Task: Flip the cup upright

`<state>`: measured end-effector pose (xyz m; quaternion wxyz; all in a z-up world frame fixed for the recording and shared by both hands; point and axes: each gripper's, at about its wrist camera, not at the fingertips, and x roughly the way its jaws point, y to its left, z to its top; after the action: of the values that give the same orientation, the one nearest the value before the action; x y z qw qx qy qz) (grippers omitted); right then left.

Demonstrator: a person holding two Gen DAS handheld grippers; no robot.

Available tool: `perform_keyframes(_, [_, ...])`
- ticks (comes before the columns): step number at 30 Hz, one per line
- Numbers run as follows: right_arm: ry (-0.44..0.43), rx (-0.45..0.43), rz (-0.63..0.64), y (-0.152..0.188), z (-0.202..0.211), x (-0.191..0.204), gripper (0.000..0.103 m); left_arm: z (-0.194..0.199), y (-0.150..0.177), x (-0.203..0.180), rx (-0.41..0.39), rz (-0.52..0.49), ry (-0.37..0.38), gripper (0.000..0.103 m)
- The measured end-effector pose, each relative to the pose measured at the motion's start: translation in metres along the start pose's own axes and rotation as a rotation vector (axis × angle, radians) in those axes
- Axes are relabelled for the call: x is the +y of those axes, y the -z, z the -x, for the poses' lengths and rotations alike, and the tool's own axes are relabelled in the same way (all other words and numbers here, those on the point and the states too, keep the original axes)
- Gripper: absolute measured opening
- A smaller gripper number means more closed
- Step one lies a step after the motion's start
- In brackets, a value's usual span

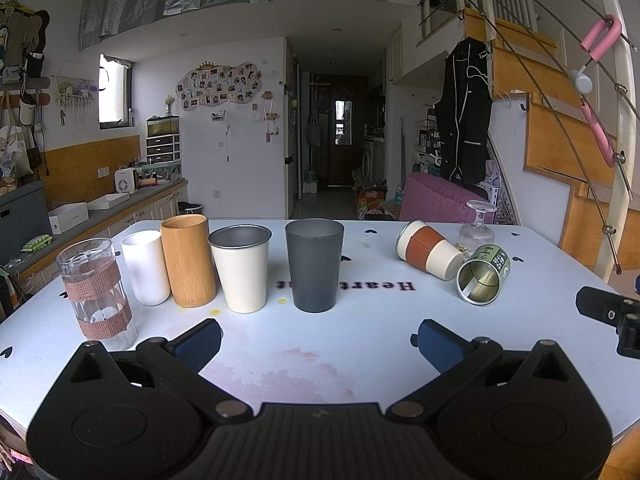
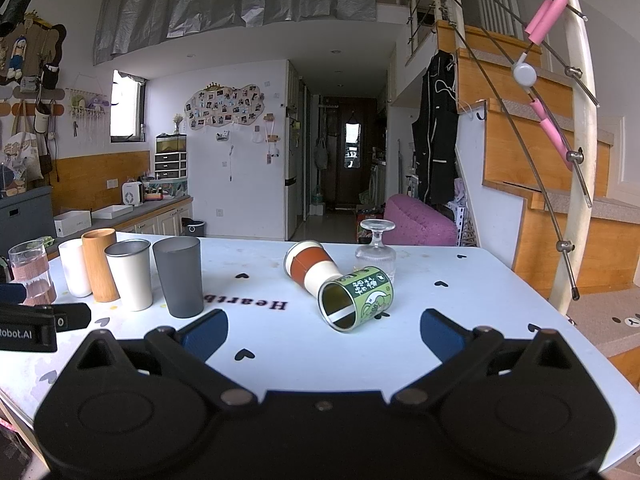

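- Left gripper [image 1: 318, 340] hovers low over the table [image 1: 304, 372], fingers [image 1: 198, 344] spread wide and empty.
- Right gripper [image 2: 324, 334] likewise, fingers [image 2: 440, 336] wide.
- Green tin cup [image 2: 356, 298] lies tipped at frame centre, touching the orange-banded cup [image 2: 310, 266]; bare table between it and the fingers.

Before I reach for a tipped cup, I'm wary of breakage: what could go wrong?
The green tin cup lies on its side against the orange-banded cup; lifting one may roll the other. The upturned stemmed glass stands right behind them and could be knocked over. The right gripper is open, holding nothing.
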<state>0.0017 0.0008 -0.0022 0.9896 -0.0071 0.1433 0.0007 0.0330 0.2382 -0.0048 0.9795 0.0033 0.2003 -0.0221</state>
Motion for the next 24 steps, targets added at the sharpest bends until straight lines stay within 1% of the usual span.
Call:
perform_keyframes(22, [-0.002,0.0,0.003,-0.0019,-0.0019,0.0023,0.103,-0.0003,0.0009,0.0001,0.003,0.0,0.003,0.103])
perform_keyframes(24, [-0.002,-0.002,0.0,-0.0009,-0.0009,0.0042,0.103,0.0011,0.0072,0.0003,0.005,0.001,0.005,0.103])
